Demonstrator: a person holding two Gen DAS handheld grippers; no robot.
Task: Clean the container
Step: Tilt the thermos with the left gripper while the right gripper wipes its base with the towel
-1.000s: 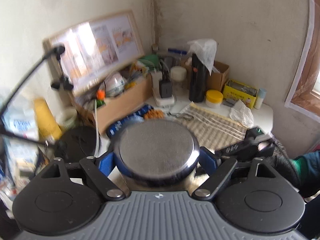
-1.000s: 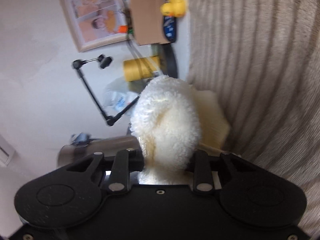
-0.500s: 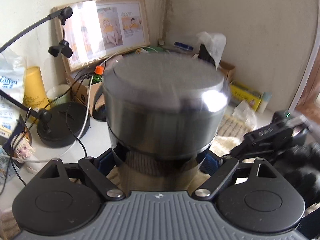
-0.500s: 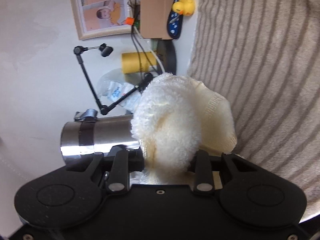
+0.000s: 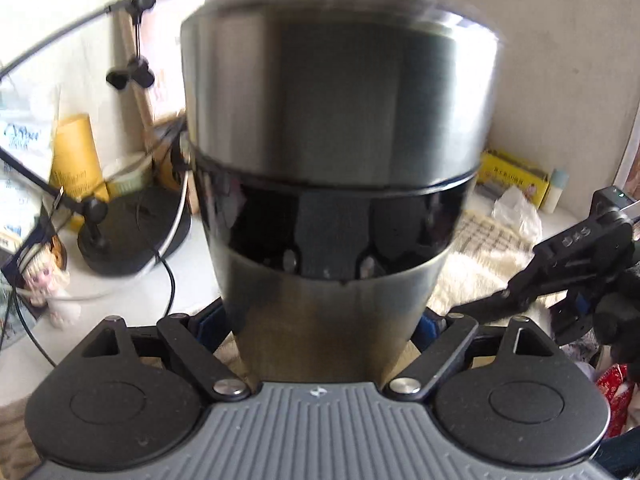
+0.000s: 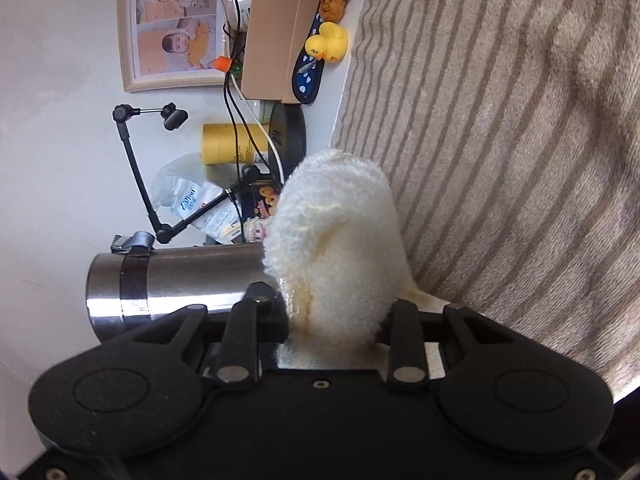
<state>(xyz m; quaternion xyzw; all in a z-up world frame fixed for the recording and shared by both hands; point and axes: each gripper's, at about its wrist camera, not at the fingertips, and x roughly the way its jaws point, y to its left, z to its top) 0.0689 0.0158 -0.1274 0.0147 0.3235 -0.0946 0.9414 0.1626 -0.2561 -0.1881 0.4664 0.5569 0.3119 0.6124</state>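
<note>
A steel container (image 5: 340, 120) with a glossy black band fills the left wrist view, its flat end up. My left gripper (image 5: 324, 320) is shut on its lower part, and the blue pads (image 5: 210, 320) just show at its sides. In the right wrist view the container (image 6: 180, 284) lies across the left of the picture. My right gripper (image 6: 336, 312) is shut on a fluffy cream cloth (image 6: 336, 248), whose bunched end rests against the container's side. The right gripper (image 5: 560, 272) also shows low at the right of the left wrist view.
A beige striped towel (image 6: 500, 140) covers the table under the cloth. Along the wall stand a black round stand base (image 5: 132, 236) with a jointed arm, a yellow tube (image 5: 76, 160), a cardboard box (image 6: 276, 32), a rubber duck (image 6: 326, 42) and a yellow box (image 5: 516, 178).
In the left wrist view the container's flat end has swung up, so its side now fills the picture. In the right wrist view the container has come clearly into view beside the cloth.
</note>
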